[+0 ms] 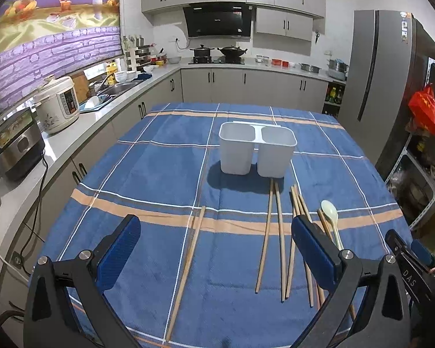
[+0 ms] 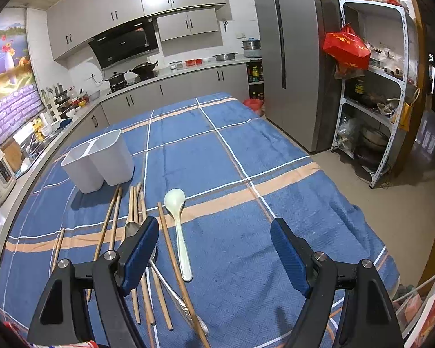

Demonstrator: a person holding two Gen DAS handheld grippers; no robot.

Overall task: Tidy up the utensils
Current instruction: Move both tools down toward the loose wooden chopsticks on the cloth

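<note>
Left gripper (image 1: 216,242) and right gripper (image 2: 214,242) both spread wide, empty, over chopsticks (image 1: 278,232), pale spoon (image 2: 177,220), possibly metal spoon (image 2: 132,229); 2-compartment holder (image 1: 256,150) beyond.

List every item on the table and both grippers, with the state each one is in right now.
Left gripper: jaws open, holding nothing.
Right gripper: jaws open, holding nothing.
White two-compartment holder: upright, nothing visible inside.
Pale plastic spoon: lying flat, bowl up.
Metal spoon: lying flat among the chopsticks.
Chopsticks: loose on the cloth.
Single chopstick: lying apart, to the left.
</note>
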